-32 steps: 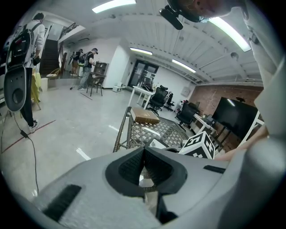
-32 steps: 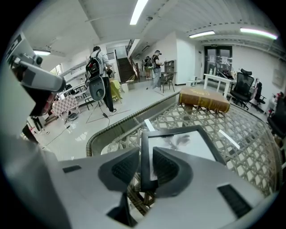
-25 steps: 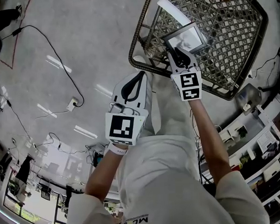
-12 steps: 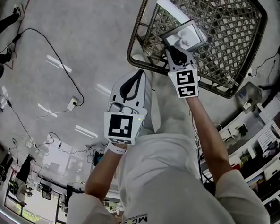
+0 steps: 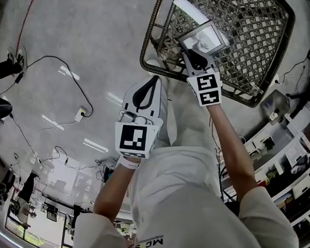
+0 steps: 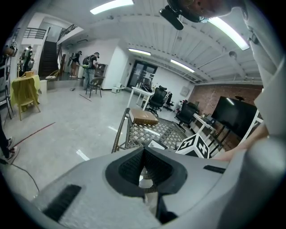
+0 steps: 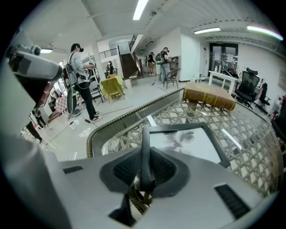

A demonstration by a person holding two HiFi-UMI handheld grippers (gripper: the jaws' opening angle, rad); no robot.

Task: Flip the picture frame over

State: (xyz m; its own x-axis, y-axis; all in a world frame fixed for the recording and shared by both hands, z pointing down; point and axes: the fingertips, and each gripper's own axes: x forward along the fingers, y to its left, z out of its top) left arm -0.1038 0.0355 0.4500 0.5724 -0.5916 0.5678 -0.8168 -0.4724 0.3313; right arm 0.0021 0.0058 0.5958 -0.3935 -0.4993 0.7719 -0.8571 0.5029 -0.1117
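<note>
The picture frame is dark-rimmed with a pale print and sits tilted over the wicker table. My right gripper is shut on the frame's near-left edge. In the right gripper view the frame has its rim pinched between the pads of that gripper, and the print faces up. My left gripper hangs off the table's near-left corner, shut and empty. In the left gripper view the tips of this gripper meet with nothing between them.
A brown box lies at the table's far side and a white strip beyond the frame. Cables and a socket block cross the grey floor on the left. Shelving stands to the right. A person stands further off.
The right gripper and the frame have shifted slightly away from my body, and the frame sits a little more tilted. The left gripper has hardly moved.
</note>
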